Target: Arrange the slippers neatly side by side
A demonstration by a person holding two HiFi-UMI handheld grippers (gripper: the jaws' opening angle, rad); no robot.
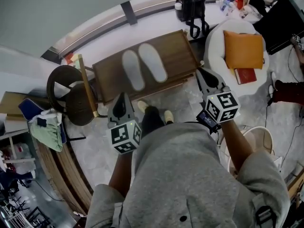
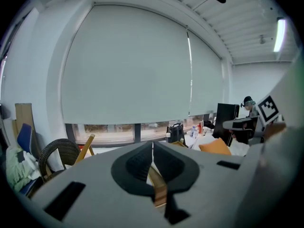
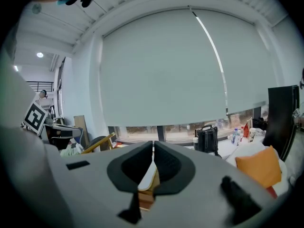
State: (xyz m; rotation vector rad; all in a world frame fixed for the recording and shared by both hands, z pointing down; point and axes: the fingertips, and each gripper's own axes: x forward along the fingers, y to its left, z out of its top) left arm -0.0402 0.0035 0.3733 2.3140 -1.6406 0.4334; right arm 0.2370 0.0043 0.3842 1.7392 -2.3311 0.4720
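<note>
Left gripper view shows the left gripper (image 2: 152,152) with its jaws closed together and nothing between them. Right gripper view shows the right gripper (image 3: 153,151) in the same condition, closed and empty. Head view places both grippers on the near side of the wooden desk (image 1: 180,45), apart from the grey slippers (image 1: 152,61). The slippers lie flat on the desk top, just beside each other and nearly parallel. An orange cushion (image 1: 243,49) rests on a white seat (image 1: 216,38) right of the desk.
</note>
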